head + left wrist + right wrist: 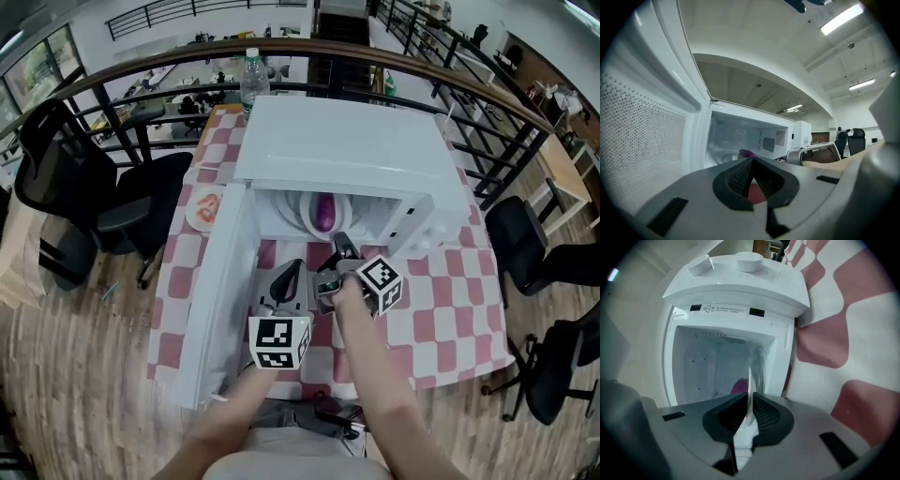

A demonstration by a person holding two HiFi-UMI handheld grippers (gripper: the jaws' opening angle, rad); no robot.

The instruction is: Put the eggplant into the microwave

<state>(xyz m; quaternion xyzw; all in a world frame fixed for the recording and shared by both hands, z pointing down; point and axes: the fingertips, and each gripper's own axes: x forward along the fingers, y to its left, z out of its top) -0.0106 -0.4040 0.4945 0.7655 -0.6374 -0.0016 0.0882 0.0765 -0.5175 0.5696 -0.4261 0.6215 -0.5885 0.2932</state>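
The purple eggplant [323, 214] lies on the white turntable plate inside the white microwave [347, 150], whose door [217, 300] stands swung wide open to the left. Both grippers hover over the table just in front of the cavity. My left gripper [286, 275] is shut and empty, level with the door's inner face. My right gripper [341, 247] is shut and empty too, its tips close to the cavity's front edge. In the left gripper view the eggplant [747, 153] peeks above the shut jaws [752, 160]. The right gripper view shows the eggplant [738, 386] just past its shut jaws [751, 395].
A red-and-white checked cloth [441, 300] covers the table. A water bottle [251, 80] stands behind the microwave, and a small orange-and-white plate [205, 208] lies to its left. Black office chairs [141, 202] stand round the table and a railing runs behind it.
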